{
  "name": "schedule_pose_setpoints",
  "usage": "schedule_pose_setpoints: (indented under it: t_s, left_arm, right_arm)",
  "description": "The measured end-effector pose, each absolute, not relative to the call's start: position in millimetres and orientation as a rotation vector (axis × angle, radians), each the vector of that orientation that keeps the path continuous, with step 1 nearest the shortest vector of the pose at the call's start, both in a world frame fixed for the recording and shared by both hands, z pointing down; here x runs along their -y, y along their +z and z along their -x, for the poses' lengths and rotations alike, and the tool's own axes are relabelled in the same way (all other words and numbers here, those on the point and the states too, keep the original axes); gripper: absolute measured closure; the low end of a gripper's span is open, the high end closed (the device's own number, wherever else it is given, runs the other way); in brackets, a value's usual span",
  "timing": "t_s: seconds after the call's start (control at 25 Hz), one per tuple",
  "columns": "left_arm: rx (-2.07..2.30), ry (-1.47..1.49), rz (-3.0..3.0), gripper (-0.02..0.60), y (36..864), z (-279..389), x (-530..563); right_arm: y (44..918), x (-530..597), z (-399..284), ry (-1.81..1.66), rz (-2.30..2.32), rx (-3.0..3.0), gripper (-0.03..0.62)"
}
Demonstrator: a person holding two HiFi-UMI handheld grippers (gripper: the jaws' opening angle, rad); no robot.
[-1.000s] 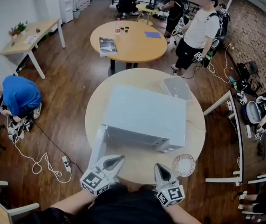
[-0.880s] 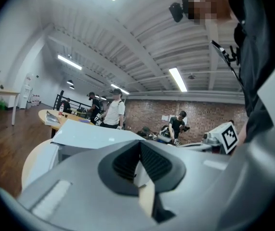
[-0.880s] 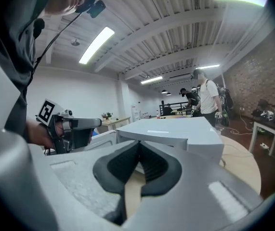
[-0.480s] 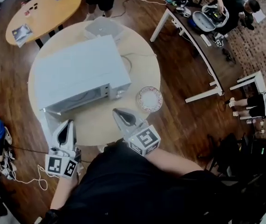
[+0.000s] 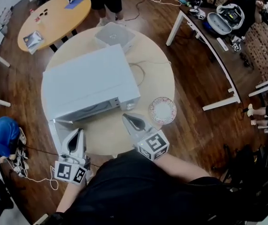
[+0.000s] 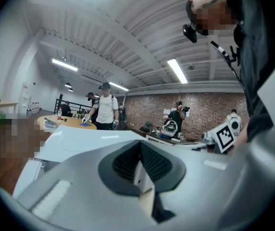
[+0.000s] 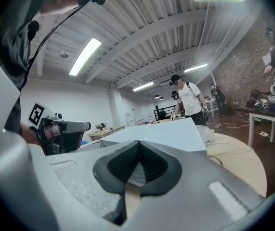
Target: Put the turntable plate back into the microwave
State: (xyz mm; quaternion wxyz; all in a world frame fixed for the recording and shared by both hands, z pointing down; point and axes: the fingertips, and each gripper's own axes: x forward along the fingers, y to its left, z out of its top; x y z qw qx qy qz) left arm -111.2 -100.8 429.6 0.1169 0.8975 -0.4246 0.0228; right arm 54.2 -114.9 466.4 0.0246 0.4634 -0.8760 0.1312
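The white microwave [image 5: 89, 81] sits on a round wooden table [image 5: 159, 76], its door [image 5: 57, 128] swung open at the lower left. The turntable plate [image 5: 162, 110], pale with a patterned rim, lies flat on the table to the right of the microwave's front corner. My right gripper [image 5: 126, 117] is shut and empty, pointing at that front corner, a short way left of the plate. My left gripper [image 5: 79, 132] is also shut and empty, just below the open door. From the gripper views the microwave's top [image 6: 84, 138] [image 7: 161, 131] shows beyond each closed pair of jaws [image 6: 139, 146] [image 7: 138, 143].
A clear plastic cover [image 5: 114, 35] and a cable [image 5: 141, 71] lie on the table behind the microwave. A second round table [image 5: 54, 15] stands at the upper left and a long white desk [image 5: 209, 36] at the right. Several people stand or crouch around the room.
The head view has swung, so the microwave and table now appear rotated and shifted. Both grippers stay shut and have drifted slightly along the table's near edge. The plate has not moved.
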Motion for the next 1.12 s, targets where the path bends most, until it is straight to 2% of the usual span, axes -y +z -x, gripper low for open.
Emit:
schedule_pose_setpoints:
  t_s: [0.28,0.64,1.12]
  left_arm:
    - [1.291,0.207,-2.745,0.577,410.8,92.0,122.0]
    - [1.345,0.214,-2.657,0.577,433.5,74.6,143.7]
    - [1.224,0.182,-2.726,0.577,425.3,73.0,143.4]
  right_arm:
    - [467.0,130.7,-71.5,0.459,-1.428,2.754,0.592]
    - [480.8,129.6,-107.2,0.452,-1.374,2.824,0.592]
    - [492.3,122.2,-167.5,0.494,-1.824,2.612,0.592]
